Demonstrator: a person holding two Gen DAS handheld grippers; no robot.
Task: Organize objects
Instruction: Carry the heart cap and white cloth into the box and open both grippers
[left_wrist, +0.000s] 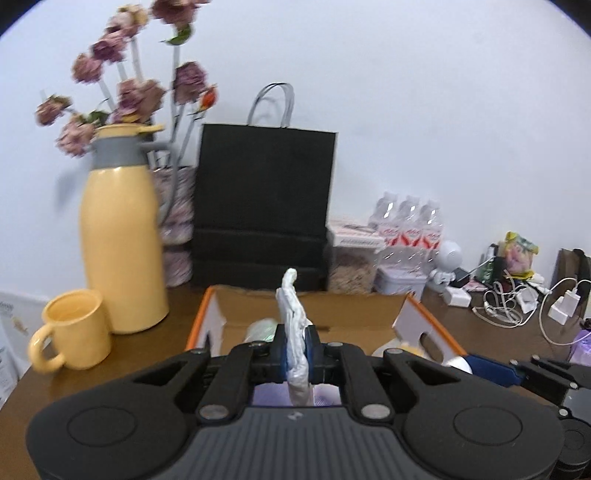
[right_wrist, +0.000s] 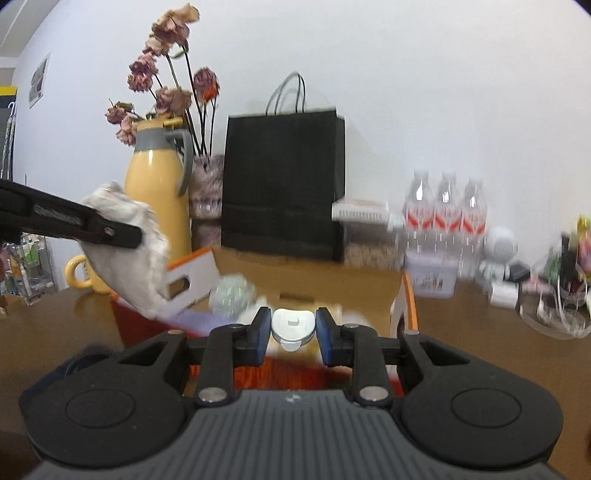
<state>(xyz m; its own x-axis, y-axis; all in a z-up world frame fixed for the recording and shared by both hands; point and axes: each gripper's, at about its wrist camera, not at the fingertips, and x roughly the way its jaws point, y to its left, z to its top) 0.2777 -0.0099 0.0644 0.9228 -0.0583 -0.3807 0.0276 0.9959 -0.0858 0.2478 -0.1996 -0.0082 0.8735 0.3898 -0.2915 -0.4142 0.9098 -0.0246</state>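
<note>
**Both Grippers Loaded Above the Cardboard Box**

While the left gripper (left_wrist: 296, 350) pinches a white cloth (left_wrist: 293, 314) between its blue pads (left_wrist: 279, 349), the cloth stands upright above the near edge of the cardboard box (left_wrist: 303, 306), with its lower end hanging down behind the fingers. From the right wrist view, the same cloth (right_wrist: 125, 254) hangs as a crumpled sheet over the left flap of the box (right_wrist: 332, 291).

Right gripper (right_wrist: 292, 330): its blue pads (right_wrist: 260, 332) sit on both sides of a small white cap-like object (right_wrist: 293, 326), touching or nearly touching it; the object is positioned above the near edge of the box. Motion blur prevents a firm reading of contact on the right pad.

Inside the box, toward its left side, lies a pale green crinkled ball (right_wrist: 232, 290). Other contents are too blurred to identify.

Reference positions relative to the box:
- Left of it: a yellow mug (left_wrist: 72, 330) and, just behind the mug, a yellow thermos jug (left_wrist: 120, 236).
- Behind it: a black paper bag (left_wrist: 262, 206), upright against the wall.
- Behind and to the right: three water bottles (left_wrist: 408, 225).
- Far right: white chargers and cables (left_wrist: 517, 299) on the brown table (left_wrist: 92, 380).
</note>
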